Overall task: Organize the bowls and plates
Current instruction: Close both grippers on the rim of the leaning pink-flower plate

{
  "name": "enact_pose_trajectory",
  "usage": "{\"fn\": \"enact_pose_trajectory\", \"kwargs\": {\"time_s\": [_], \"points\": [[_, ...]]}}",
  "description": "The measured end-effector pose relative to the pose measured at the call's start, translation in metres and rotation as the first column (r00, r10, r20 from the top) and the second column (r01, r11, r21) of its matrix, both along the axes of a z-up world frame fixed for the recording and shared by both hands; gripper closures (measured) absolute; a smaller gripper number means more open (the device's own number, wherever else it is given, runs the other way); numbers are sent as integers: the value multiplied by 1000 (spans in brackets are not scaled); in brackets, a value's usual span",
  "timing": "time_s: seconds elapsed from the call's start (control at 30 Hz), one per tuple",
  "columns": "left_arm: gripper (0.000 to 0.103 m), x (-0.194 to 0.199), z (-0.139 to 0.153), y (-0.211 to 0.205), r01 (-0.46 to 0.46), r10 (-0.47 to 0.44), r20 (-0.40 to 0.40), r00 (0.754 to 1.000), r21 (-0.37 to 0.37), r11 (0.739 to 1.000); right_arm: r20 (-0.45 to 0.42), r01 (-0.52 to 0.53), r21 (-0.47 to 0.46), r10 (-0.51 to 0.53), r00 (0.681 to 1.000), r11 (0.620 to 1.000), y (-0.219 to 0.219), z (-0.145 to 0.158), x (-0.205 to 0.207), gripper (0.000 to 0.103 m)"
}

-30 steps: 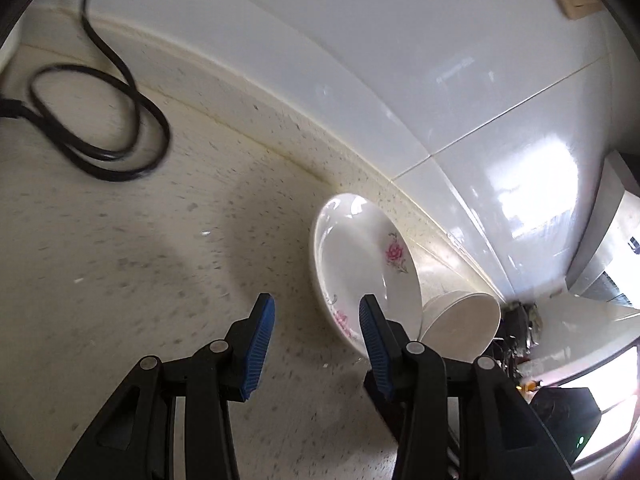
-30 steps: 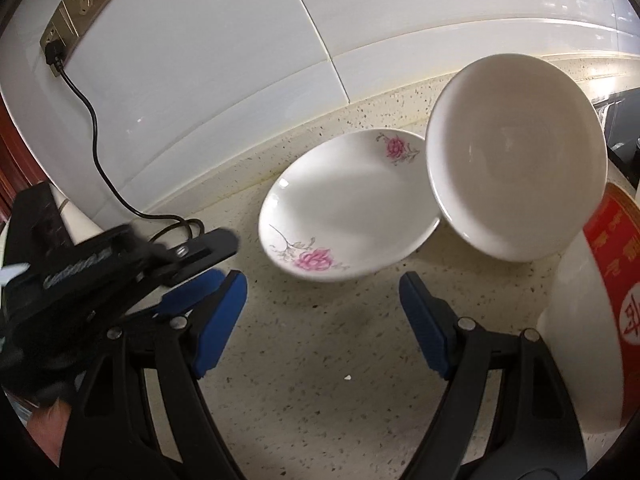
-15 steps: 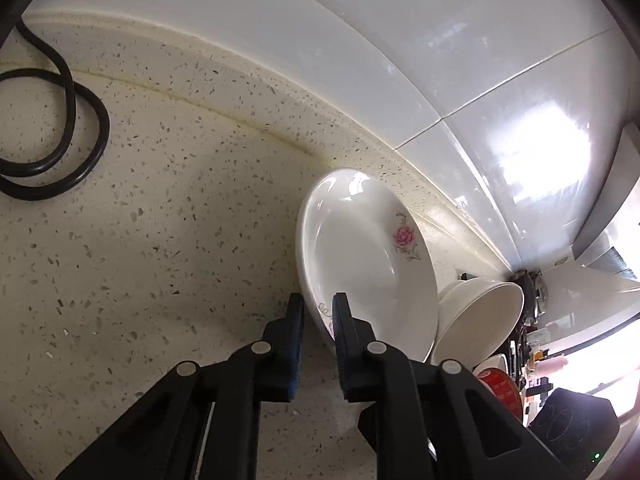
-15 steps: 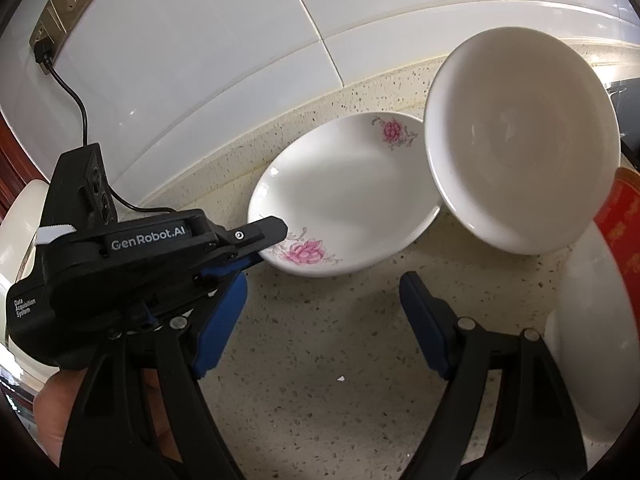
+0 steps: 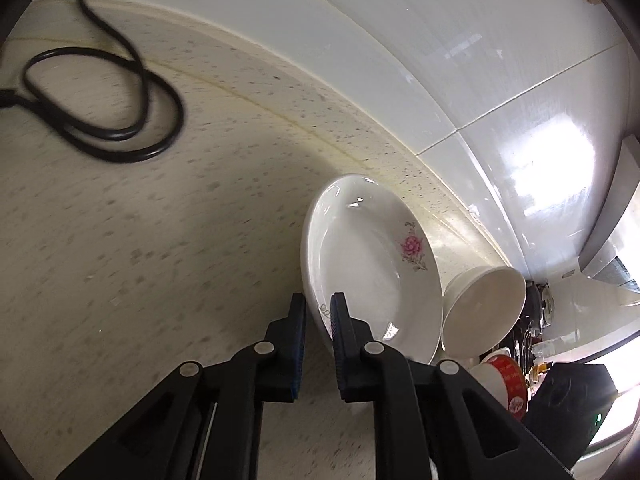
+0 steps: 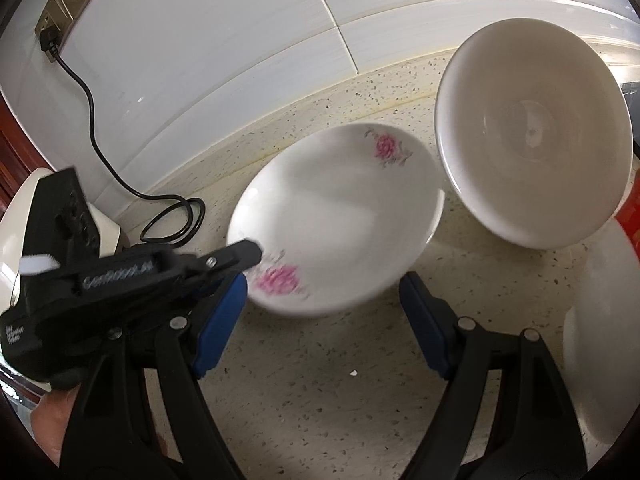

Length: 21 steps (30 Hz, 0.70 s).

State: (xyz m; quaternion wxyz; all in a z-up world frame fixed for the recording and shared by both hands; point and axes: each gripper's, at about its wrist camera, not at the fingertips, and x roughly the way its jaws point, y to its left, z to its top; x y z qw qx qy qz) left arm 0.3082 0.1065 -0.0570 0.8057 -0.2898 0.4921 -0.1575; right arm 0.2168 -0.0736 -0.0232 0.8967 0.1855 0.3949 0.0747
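Observation:
A white plate with pink roses point(image 5: 360, 264) is held by its near rim in my left gripper point(image 5: 318, 312), whose blue pads are shut on it. It also shows in the right wrist view point(image 6: 340, 216), tilted, its left edge raised off the speckled counter point(image 6: 320, 392). A plain white bowl point(image 6: 532, 132) leans on its side just right of the plate, and shows in the left wrist view point(image 5: 488, 304). My right gripper point(image 6: 320, 316) is open and empty, near the plate's front edge. The left gripper point(image 6: 256, 254) shows there too.
A red and white bowl point(image 5: 506, 380) lies behind the plain bowl. A white dish point(image 6: 600, 340) sits at the right edge. A black power cord point(image 5: 100, 112) coils on the counter at the left, plugged into a wall socket point(image 6: 52, 36). The tiled wall point(image 6: 240, 60) runs behind.
My left gripper moved in and shut on the rose plate's rim, then raised that edge. The right gripper stayed open and in place.

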Motion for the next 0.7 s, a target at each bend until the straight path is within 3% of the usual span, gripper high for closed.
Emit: {"fn": "enact_pose_trajectory", "kwargs": {"time_s": [0.37, 0.5, 0.63, 0.7], "points": [[89, -37, 5, 23, -21, 21, 5, 1000, 70, 997, 11, -69, -2, 69, 998, 998, 6, -1, 5, 25], [88, -55, 9, 32, -32, 31, 5, 999, 111, 993, 9, -99, -13, 99, 995, 995, 7, -2, 7, 36], [87, -71, 11, 41, -60, 59, 11, 998, 132, 989, -4, -118, -48, 118, 993, 992, 11, -4, 8, 62], [86, -73, 8, 42, -76, 76, 10, 997, 136, 988, -7, -139, -60, 139, 990, 988, 14, -5, 8, 67]]}}
